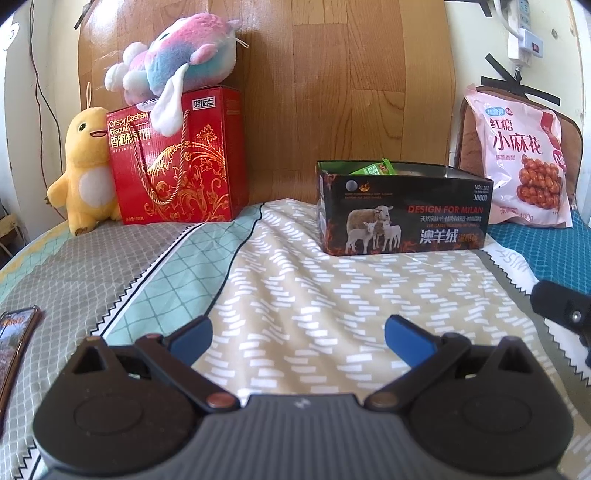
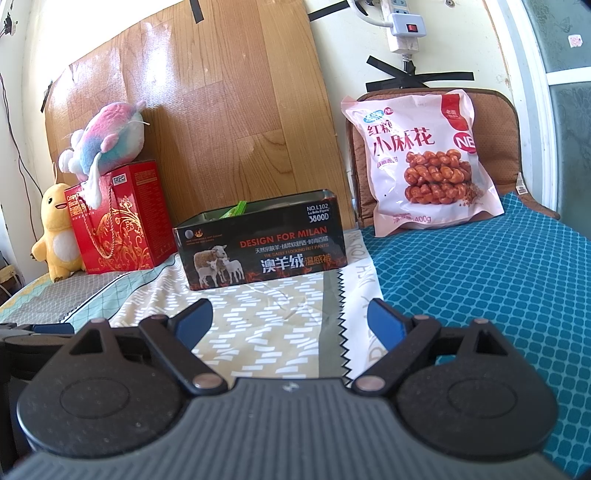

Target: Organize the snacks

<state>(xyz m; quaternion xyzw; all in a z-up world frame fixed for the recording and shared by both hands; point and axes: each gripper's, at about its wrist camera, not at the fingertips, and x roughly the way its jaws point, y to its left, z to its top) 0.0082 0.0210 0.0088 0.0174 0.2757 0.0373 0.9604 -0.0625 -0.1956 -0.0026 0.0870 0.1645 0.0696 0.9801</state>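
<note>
A black open-topped box (image 1: 402,218) (image 2: 258,245) printed with sheep stands on the bed, and green snack packets (image 1: 373,168) (image 2: 233,210) poke above its rim. A pink bag of fried dough twists (image 1: 517,158) (image 2: 424,158) leans on a brown cushion behind it to the right. A red biscuit carton (image 1: 177,158) (image 2: 114,218) stands at the back left. My left gripper (image 1: 297,338) is open over the patterned sheet, nothing between its blue pads. My right gripper (image 2: 290,321) is open too, short of the black box, and its edge (image 1: 565,314) shows in the left wrist view.
A pastel plush (image 1: 177,55) (image 2: 103,142) lies on the red carton, and a yellow plush (image 1: 85,166) (image 2: 55,229) stands beside it. A wooden board (image 1: 332,92) backs the bed. A power strip (image 2: 402,26) hangs on the wall. A phone (image 1: 16,339) lies at the left edge.
</note>
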